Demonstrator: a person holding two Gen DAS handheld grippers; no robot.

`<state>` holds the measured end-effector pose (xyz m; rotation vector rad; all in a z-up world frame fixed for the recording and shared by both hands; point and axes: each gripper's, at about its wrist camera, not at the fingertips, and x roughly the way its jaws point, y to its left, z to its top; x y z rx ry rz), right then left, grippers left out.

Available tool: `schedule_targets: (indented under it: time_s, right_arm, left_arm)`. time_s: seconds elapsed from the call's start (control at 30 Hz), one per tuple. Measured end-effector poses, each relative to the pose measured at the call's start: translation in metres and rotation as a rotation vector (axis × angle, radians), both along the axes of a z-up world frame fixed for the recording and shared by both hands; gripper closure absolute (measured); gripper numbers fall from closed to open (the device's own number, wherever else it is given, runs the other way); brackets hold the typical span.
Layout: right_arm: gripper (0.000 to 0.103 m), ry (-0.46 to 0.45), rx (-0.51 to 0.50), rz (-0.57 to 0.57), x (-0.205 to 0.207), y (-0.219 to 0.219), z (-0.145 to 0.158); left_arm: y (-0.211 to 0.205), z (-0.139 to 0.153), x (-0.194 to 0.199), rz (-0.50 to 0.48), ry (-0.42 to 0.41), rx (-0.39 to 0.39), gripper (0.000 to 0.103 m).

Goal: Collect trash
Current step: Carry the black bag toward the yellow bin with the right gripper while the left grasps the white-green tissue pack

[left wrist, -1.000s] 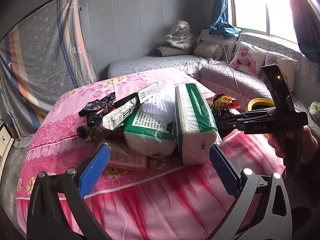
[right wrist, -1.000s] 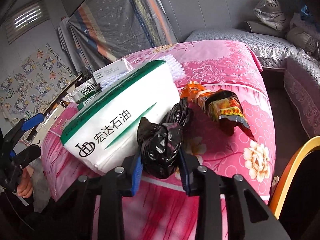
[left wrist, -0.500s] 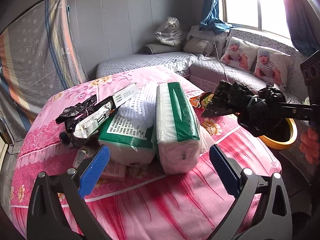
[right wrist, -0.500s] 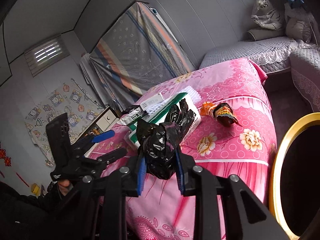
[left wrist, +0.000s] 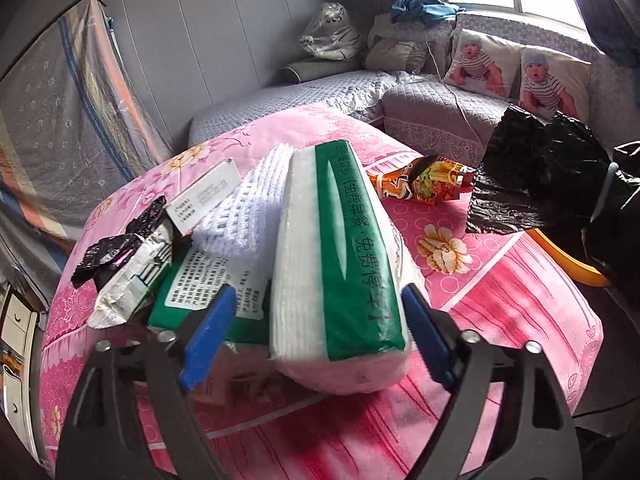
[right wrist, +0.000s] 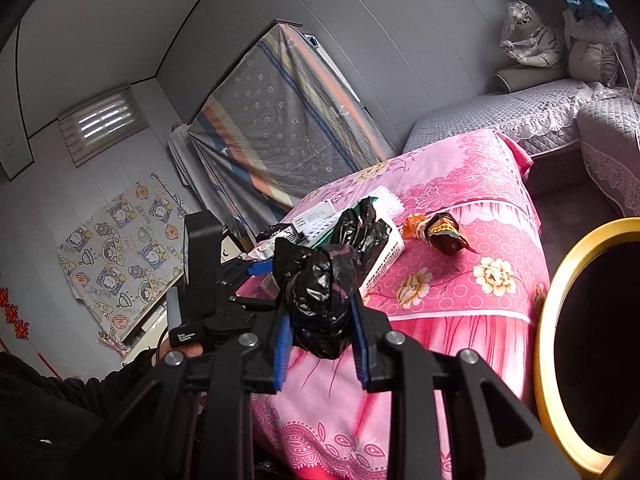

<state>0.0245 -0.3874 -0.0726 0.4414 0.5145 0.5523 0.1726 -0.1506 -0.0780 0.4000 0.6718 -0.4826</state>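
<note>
The crumpled, glossy black plastic bag (right wrist: 320, 300) hangs pinched in my right gripper (right wrist: 320, 354) beside the pink table (right wrist: 460, 300). My left gripper (left wrist: 316, 340) has just been closing around the green-and-white tissue pack (left wrist: 340, 280), pads not yet pressing. The pack hides whatever lies beneath.

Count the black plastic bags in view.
2. One black bag is clamped in the right gripper, off the table. Another lies at the table's left, on a white packet. More may be hidden under the pile.

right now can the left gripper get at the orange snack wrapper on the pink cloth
Probably not directly: the left gripper straddles the upright tissue pack, its jaws just closing around it. The orange snack wrapper lies beyond that pack, so it blocks a straight reach.
</note>
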Motion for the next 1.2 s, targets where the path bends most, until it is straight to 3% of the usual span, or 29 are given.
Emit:
schedule_targets:
  time_s: [0.13,0.2,0.33,0.5,0.7,0.87,1.2]
  right_arm:
    - [0.079,0.005,0.016,-0.019,-0.005,-0.004,-0.003]
    - [0.079,0.009,0.025,-0.028,-0.006,-0.007,-0.003]
    - [0.079,0.004,0.026,-0.044,-0.010,-0.013,-0.001]
    - [0.079,0.005,0.045,-0.047,-0.012,-0.017,0.001]
    - [0.079,0.005,0.038,-0.044,-0.012,-0.012,0.006]
    - [0.079,0.005,0.038,-0.041,-0.008,-0.006,0.011]
    - [0.079,-0.025,0.015,-0.137,-0.014,-0.020,0.028]
  left_arm:
    - [-0.016,-0.012,0.004,-0.004,-0.002,0.060,0.030]
    - [-0.018,-0.016,0.008,-0.008,0.030,0.043,0.048]
    - [-0.012,-0.011,0.008,-0.003,0.048,-0.005,0.058]
    - [0.011,-0.001,-0.007,-0.013,0.075,-0.099,0.059]
    - [0.049,0.023,-0.046,-0.024,-0.026,-0.211,0.059]
    - [0.081,0.044,-0.059,0.034,-0.089,-0.300,0.059]
    - [0.090,0.069,-0.076,0.026,-0.162,-0.360,0.059]
